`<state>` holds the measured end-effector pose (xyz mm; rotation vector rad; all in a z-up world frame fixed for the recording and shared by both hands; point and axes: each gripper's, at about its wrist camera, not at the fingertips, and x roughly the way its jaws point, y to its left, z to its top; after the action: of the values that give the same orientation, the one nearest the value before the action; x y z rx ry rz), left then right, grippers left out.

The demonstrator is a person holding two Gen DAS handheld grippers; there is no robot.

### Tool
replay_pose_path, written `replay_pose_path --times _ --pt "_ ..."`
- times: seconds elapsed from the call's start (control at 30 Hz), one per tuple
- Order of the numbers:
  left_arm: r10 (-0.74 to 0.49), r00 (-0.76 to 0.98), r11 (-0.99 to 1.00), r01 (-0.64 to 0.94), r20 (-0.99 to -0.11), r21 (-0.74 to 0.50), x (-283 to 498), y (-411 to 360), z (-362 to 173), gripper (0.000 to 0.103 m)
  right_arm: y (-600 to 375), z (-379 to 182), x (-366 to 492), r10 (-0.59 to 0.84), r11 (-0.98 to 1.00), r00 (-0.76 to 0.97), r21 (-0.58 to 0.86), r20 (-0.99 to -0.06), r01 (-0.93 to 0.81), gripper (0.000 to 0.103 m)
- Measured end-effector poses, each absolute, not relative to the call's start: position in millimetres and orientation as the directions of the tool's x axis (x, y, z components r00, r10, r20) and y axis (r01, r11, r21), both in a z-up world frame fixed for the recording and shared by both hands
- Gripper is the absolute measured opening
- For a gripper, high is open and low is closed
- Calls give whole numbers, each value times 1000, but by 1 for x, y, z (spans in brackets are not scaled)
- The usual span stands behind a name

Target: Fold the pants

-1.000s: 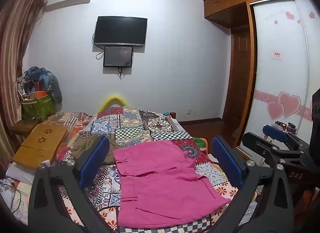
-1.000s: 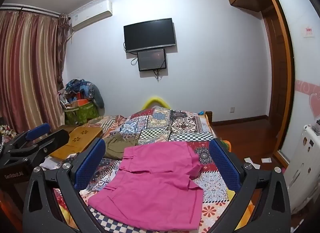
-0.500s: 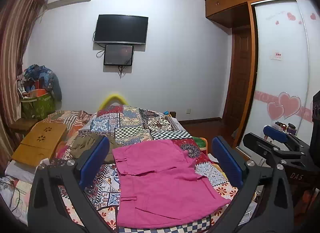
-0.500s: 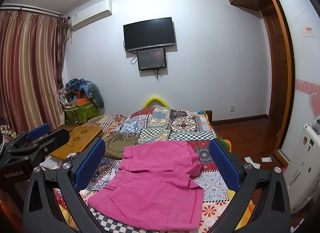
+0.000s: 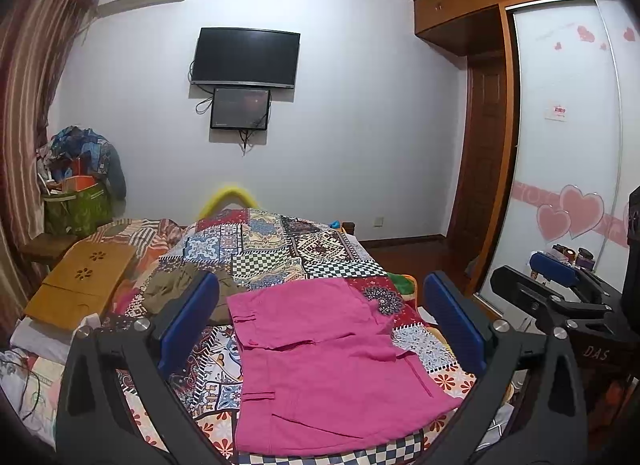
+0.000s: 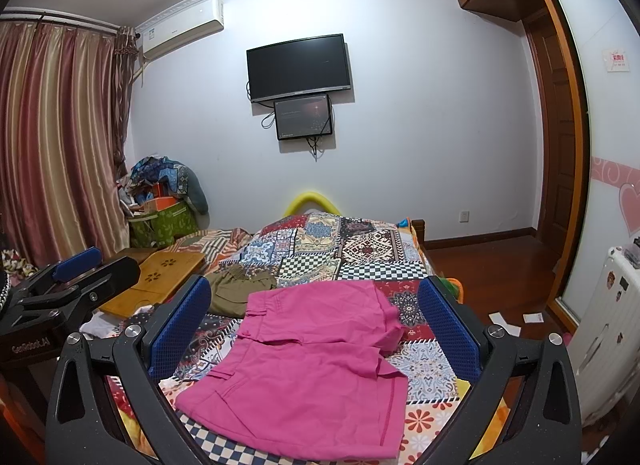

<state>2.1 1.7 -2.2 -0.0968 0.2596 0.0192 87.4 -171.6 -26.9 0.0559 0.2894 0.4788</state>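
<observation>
Pants (image 5: 328, 361) lie folded on the bed (image 5: 272, 257); both grippers (image 5: 320, 329) (image 6: 316, 325) hover, fingers apart (empty). Next likely regrasps an edge.

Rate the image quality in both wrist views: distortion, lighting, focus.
Left wrist view: strong fisheye bend, the wardrobe door curves, corners vignette to black; even indoor light, pink pants sharp, open left gripper in focus. Right wrist view: same barrel warp bowing the curtain; slightly brighter, faint reflection on the TV, pants and open right gripper crisp.
</observation>
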Motion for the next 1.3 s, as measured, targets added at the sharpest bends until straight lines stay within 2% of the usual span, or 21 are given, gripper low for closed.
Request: replay_pose_path --times 1.3 --pt "16 965 995 -42 -261 -92 6 3 -5 103 -170 -30 88 459 888 847 124 -267 -442 103"
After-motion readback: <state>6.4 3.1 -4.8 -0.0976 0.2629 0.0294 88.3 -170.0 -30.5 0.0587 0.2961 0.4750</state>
